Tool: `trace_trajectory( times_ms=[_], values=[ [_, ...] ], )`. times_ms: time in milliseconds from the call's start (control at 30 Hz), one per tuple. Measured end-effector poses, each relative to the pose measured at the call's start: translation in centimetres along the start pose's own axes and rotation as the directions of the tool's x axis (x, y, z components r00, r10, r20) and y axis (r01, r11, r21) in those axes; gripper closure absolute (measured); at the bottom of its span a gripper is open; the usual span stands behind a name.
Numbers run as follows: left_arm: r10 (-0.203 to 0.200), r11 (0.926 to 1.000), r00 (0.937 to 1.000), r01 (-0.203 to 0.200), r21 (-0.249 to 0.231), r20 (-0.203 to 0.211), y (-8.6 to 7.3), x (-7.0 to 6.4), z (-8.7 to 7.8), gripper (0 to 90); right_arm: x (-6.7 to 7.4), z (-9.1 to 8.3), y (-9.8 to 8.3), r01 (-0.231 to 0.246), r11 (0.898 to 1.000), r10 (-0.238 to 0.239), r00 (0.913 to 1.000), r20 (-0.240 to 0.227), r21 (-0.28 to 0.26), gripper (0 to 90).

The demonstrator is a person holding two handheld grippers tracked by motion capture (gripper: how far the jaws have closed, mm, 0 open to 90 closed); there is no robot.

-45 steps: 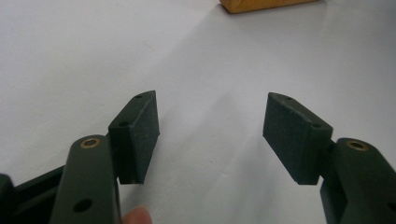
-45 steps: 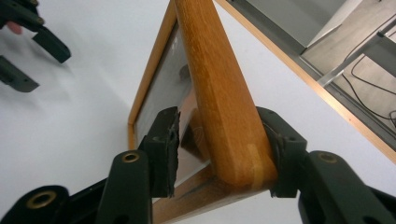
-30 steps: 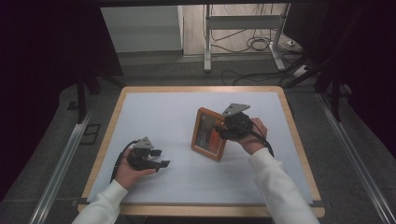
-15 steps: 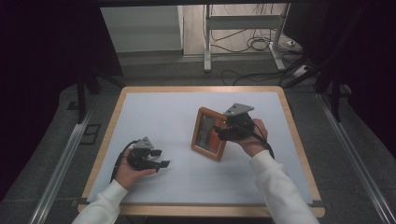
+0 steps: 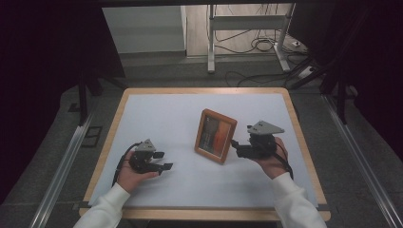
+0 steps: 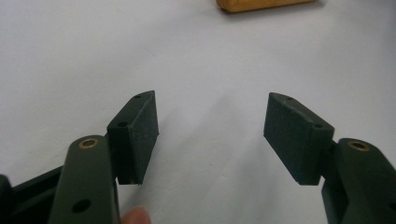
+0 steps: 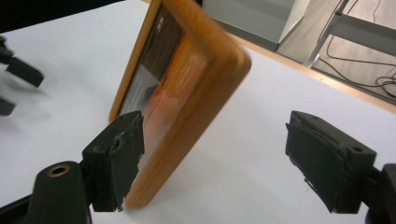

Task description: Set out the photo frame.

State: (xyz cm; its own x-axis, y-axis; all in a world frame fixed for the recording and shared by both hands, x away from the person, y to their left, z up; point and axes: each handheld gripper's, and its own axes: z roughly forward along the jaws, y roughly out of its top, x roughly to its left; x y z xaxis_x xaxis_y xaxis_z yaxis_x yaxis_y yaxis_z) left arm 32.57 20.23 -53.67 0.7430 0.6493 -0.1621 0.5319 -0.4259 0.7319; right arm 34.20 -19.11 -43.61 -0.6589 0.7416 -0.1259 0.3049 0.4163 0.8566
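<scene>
A wooden picture frame stands upright, leaning slightly back, on the white table top right of centre. My right gripper sits just right of the frame's lower right edge. Its jaws have just been opening and now stand wide. In the right gripper view the frame's edge rises close beside the left pad, and no pad presses on it. My left gripper rests in a hand at the front left, open with nothing between its pads. A corner of the frame shows far ahead of it.
The table has a wooden rim around the white surface. Behind it, on the floor, stand a metal rack's legs and loose cables. Metal rails run along both sides of the table.
My right gripper has opened, let go of the frame and drawn back to the right and nearer. The frame stands on its own. The left gripper has not moved.
</scene>
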Motion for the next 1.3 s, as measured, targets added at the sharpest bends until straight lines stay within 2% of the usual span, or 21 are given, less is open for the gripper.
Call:
trace_trajectory(
  times_ms=[167,267,400,500,567,633,800,933,1100,1300],
  values=[
    [-0.003,1.0,1.0,0.003,0.005,0.001,0.0,-0.1,0.1,34.3,0.7,-1.0,-1.8,-0.021,1.0,0.02,0.9996,-0.021,-0.008,22.3],
    [-0.002,1.0,1.0,0.002,0.005,0.001,0.0,-0.1,0.1,34.2,1.4,-1.3,-2.8,-0.024,1.0,0.024,0.999,-0.039,-0.011,29.7],
    [0.0,1.0,1.0,0.0,0.005,0.001,0.0,-0.2,0.0,34.1,2.3,-1.5,-4.0,-0.022,1.0,0.021,0.9966,-0.08,-0.006,57.4],
    [-0.002,1.0,1.0,0.002,0.0,0.0,0.0,-0.2,0.0,34.1,3.3,-1.3,-4.5,0.017,1.0,-0.016,0.9939,-0.109,0.014,74.3],
    [-0.001,1.0,1.0,0.001,0.001,0.0,0.0,-0.2,0.0,34.1,3.9,-1.0,-4.7,0.05,0.998,-0.046,0.9914,-0.122,0.031,83.2],
    [0.0,1.0,1.0,0.0,0.003,0.0,0.0,-0.2,0.0,34.1,4.5,-0.4,-4.8,0.072,0.996,-0.065,0.9869,-0.148,0.048,88.1],
    [0.0,1.0,1.0,0.0,0.005,0.002,0.0,-0.3,0.1,34.1,5.9,1.3,-4.9,0.114,0.99,-0.098,0.9794,-0.177,0.087,89.6],
    [0.002,1.0,1.0,-0.002,0.006,0.002,0.0,-0.2,0.1,34.0,6.6,3.2,-5.1,0.131,0.984,-0.107,0.9763,-0.188,0.118,89.8],
    [0.003,1.0,1.0,-0.003,0.008,0.003,0.0,-0.2,0.1,33.9,6.7,5.0,-5.4,0.14,0.979,-0.114,0.9778,-0.176,0.145,89.9],
    [0.003,1.0,1.0,-0.003,0.009,0.004,0.0,-0.2,0.1,34.0,6.1,5.6,-6.0,0.129,0.977,-0.103,0.9823,-0.157,0.17,89.9]
  ],
)
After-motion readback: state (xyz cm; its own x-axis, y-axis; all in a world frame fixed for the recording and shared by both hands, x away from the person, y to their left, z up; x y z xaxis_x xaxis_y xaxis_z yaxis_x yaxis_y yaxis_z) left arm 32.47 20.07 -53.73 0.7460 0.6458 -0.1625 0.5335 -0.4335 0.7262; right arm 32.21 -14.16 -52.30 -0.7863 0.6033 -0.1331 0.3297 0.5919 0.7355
